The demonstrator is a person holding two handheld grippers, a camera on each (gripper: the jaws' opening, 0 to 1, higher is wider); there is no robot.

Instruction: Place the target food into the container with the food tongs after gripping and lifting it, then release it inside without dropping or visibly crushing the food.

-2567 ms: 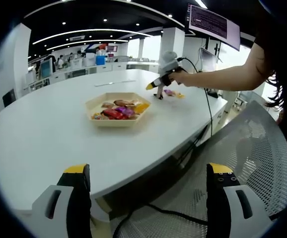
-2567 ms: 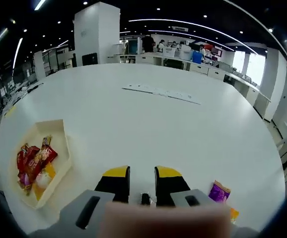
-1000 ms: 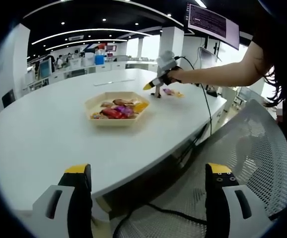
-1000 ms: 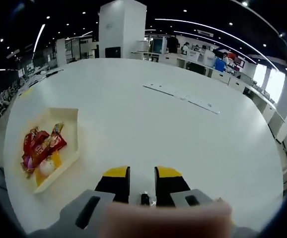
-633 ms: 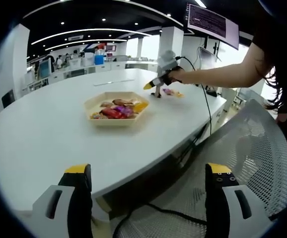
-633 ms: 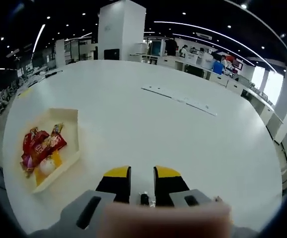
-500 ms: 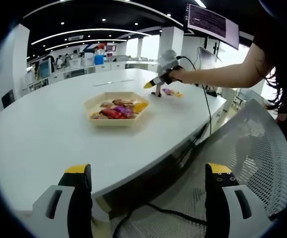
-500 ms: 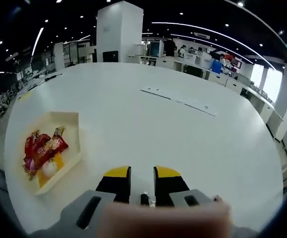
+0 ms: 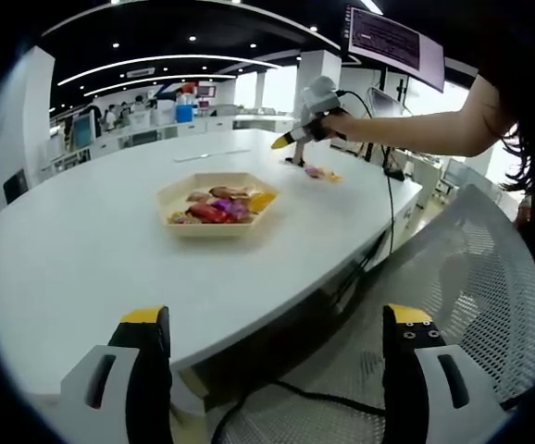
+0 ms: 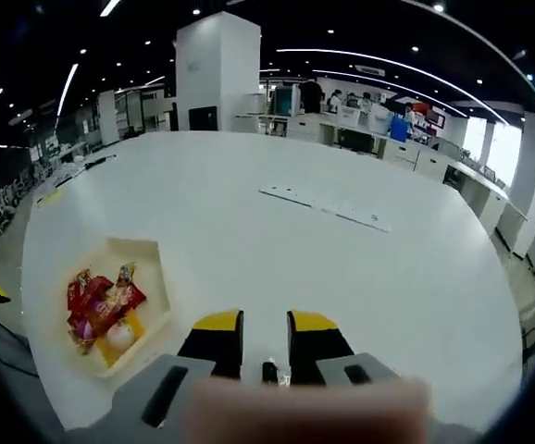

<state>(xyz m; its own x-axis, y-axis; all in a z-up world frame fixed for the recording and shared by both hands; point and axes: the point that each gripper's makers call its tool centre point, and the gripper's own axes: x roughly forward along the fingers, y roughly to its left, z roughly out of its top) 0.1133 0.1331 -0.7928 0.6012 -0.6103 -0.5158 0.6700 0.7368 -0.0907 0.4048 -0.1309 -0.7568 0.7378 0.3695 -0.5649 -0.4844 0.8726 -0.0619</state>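
A beige hexagonal tray holding several wrapped snacks sits mid-table; the right gripper view has the tray and snacks at lower left. Loose snack packets lie on the table to the tray's right. My right gripper, held by a person's hand, hovers above those packets. In its own view the right gripper has its jaws nearly together on the thin metal food tongs. My left gripper is wide open and holds nothing, low in front of the table's near edge.
The large white oval table has a flat white strip lying far across it. A grey mesh chair stands by the table's near edge under my left gripper. A black cable trails off the right side.
The right gripper has risen above the loose packets and its view has tipped toward the tray. The left gripper has stayed put.
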